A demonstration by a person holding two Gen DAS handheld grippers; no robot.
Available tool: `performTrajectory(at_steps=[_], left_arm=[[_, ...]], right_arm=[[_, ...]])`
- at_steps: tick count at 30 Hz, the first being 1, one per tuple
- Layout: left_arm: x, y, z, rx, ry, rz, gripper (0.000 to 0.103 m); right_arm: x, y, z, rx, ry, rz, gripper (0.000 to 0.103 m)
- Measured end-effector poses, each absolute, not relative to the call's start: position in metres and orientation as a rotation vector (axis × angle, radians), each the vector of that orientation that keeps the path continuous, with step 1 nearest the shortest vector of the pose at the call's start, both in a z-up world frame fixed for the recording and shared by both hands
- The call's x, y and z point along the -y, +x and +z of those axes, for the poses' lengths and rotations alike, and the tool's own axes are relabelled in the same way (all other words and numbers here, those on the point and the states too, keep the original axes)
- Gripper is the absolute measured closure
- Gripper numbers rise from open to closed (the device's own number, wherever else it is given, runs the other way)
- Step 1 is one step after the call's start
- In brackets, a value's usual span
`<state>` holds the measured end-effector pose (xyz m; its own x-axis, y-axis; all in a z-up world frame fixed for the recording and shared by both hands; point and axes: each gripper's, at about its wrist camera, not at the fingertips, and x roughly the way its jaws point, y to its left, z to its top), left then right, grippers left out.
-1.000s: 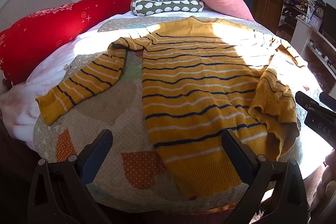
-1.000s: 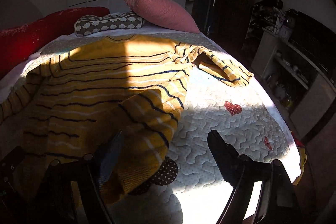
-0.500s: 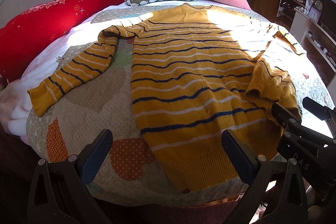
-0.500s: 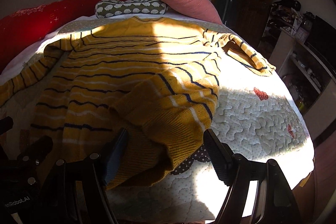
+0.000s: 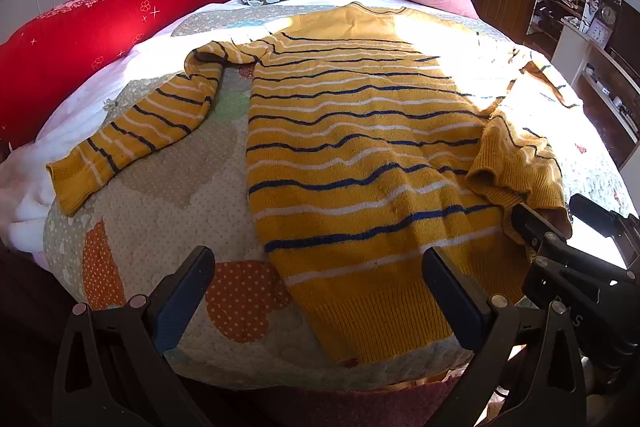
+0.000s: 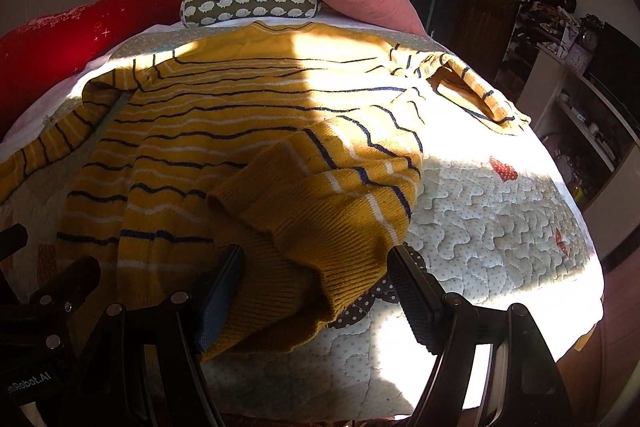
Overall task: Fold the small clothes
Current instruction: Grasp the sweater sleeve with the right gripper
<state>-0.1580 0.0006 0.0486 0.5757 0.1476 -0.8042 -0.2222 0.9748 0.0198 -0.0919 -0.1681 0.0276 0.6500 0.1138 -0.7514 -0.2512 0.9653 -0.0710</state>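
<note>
Sweater (image 5: 360,155) flat on quilt (image 5: 168,195) — left gripper (image 5: 316,291) fingers apart at hem, right gripper (image 6: 316,291) fingers apart around cuff (image 6: 304,243).

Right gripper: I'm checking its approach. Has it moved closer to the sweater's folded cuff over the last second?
Yes. The right gripper has advanced toward the folded cuff, which now sits between its open jaws on the quilt.

Black grippers (image 5: 320,301) — blue pads (image 5: 182,297), silver screws.
</note>
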Motion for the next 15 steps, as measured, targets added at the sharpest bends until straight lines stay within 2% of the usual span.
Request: performTrajectory(at_steps=[15], left_arm=[[-0.0031, -0.1570, 0.0471, -0.941, -0.099, 0.215, 0.000]], right_arm=[[0.1674, -0.0892, 0.0245, -0.864, -0.173, 0.210, 0.026]])
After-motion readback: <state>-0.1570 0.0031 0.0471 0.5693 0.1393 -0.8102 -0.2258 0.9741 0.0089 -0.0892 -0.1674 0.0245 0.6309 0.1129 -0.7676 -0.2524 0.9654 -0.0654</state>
